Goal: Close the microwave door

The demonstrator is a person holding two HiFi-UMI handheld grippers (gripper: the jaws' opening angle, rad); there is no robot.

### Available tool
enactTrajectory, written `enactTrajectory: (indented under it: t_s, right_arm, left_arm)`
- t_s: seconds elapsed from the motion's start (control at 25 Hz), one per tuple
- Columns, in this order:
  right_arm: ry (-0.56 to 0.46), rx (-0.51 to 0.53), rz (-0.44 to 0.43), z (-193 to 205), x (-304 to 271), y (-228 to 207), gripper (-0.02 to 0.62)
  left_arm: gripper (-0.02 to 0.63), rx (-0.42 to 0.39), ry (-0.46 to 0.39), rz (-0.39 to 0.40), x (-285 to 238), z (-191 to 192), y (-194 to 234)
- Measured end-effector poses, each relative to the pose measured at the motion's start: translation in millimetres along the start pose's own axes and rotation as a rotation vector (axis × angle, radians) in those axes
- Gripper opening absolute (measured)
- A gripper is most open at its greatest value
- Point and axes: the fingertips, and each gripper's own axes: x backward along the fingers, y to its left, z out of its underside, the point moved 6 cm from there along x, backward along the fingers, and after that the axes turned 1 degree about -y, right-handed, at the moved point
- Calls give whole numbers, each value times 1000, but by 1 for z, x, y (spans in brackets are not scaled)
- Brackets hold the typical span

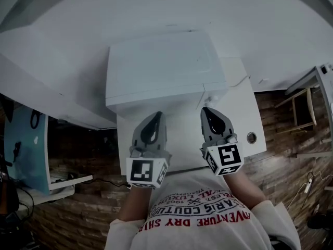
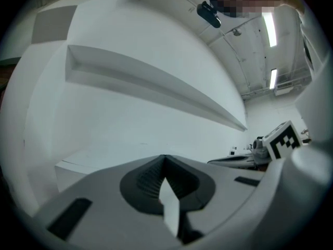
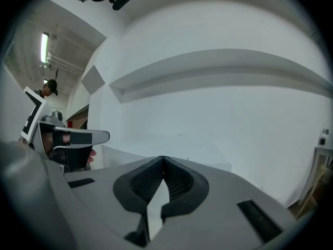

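Observation:
A white microwave [image 1: 161,66] stands on a white table [image 1: 242,113] against the wall, seen from above. From this angle no door stands out from its front. My left gripper [image 1: 156,114] hangs in front of the microwave's front left, jaws together, holding nothing. My right gripper [image 1: 204,110] hovers by the front right corner, also shut and empty. In the left gripper view the gripper [image 2: 164,158] points at a white wall over the top of a white box [image 2: 88,165]. The right gripper [image 3: 163,159] likewise faces the wall.
A wall shelf [image 2: 156,82] runs above both grippers. The table has a round cable hole [image 1: 252,137] at its right. A wooden stool [image 1: 302,108] stands on the wood floor to the right, and a blue panel [image 1: 23,145] with a low white shelf to the left.

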Motion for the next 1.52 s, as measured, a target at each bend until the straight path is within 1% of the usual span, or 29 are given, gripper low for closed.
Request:
enactTrajectory:
  t_s: [0.08,0.24,0.4,0.52,0.64,0.84,1.0,1.52]
  right_arm:
    - [29,-20,-18,6,1,6,12]
    - [56,-59,-37,16,1,13,12]
    - [83,-70,-47,17,0,20,11]
    - [86,-49,-49,16,-1,23,12]
    - [90,-31,-49,15,-1,24,12]
    - [98,-26,-44,17,1,23,12]
    - [102,-27,-42,18,1,24,12]
    - [105,-8,-41,19,2,24,12]
  left_arm:
    - [5,14,4,0,7,3,1]
    - [5,6,27,15,12,12,0]
    - [5,25,34,-1,15,16,7]
    - [5,37,43,-11,15,17,11]
    - [5,42,50,5,14,18,9]
    - [5,42,43,36,13,19,1]
    - [5,40,53,50,13,20,0]
    - [5,38,75,58,9,26,-4]
